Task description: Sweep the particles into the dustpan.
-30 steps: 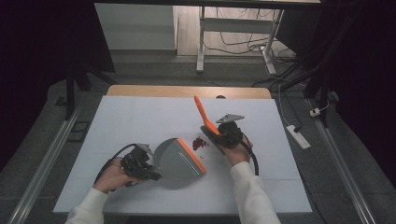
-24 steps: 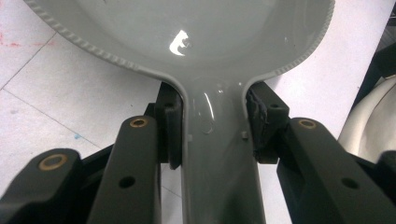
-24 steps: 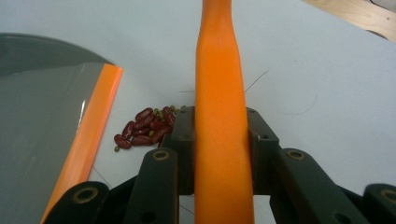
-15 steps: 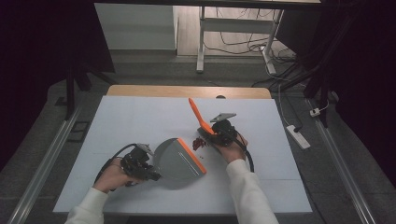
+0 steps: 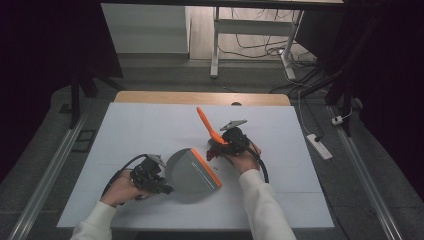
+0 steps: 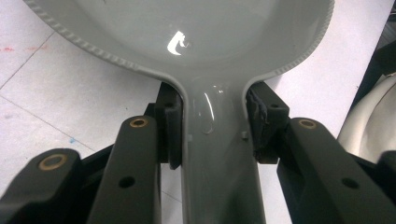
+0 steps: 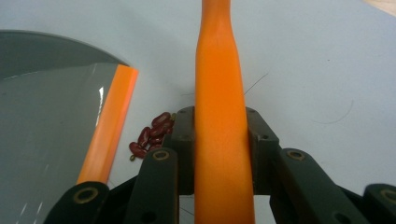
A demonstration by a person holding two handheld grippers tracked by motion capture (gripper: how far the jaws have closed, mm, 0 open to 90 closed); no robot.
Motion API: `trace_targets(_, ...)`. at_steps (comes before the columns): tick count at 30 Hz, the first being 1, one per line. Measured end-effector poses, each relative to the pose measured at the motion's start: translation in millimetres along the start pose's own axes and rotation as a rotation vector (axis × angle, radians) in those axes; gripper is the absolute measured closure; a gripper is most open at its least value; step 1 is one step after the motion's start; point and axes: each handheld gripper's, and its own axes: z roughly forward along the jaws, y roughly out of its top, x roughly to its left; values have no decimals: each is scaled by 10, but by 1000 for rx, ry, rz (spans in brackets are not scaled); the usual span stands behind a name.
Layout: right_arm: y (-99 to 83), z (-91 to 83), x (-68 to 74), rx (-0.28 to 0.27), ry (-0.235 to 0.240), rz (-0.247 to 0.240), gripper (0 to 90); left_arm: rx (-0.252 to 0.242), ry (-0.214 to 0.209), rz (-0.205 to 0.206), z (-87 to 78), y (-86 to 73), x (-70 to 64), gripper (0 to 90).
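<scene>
Small heap of red beans on the white bench, between dustpan lip and orange brush; left claw clamped on dustpan handle, right claw, nearer, gripping brush.

A lab: white-covered table, floor cables, metal rails.

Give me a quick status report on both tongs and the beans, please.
Left tongs shut on dustpan handle. Right tongs shut on orange brush handle. Red beans piled at the dustpan's orange lip, not yet in. Nothing in the way.
</scene>
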Motion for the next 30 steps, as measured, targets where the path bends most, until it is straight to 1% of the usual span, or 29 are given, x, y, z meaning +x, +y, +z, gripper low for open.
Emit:
trace_targets(1, 0, -1, 15, 2, 6, 1, 699, -1, -2, 0, -1, 0, 0, 619)
trace_targets(3, -1, -4, 60, 9, 1, -17, 699, -1, -2, 0, -1, -1, 2, 619)
trace_targets(5, 1, -3, 72, 10, 3, -25, 699, -1, -3, 0, 0, -1, 3, 619)
trace_targets(9, -2, -4, 81, 8, 4, -24, 699, -1, -5, 0, 0, -2, 8, 619)
trace_targets(11, -7, -10, 89, 6, 15, -27, 699, -2, -6, 0, 0, -2, 10, 619)
trace_targets(18, -20, -17, 130, 0, 29, -24, 699, -1, -5, 2, -3, -6, 8, 619)
trace_targets(20, -28, -21, 143, -6, 34, -31, 699, -1, -5, 2, -1, -6, 9, 618)
trace_targets(24, -37, -26, 147, -12, 46, -22, 699, -1, -5, 1, 1, -6, 10, 619)
trace_targets(30, -39, -27, 177, -12, 54, -24, 699, -2, -3, 3, 3, -7, 7, 619)
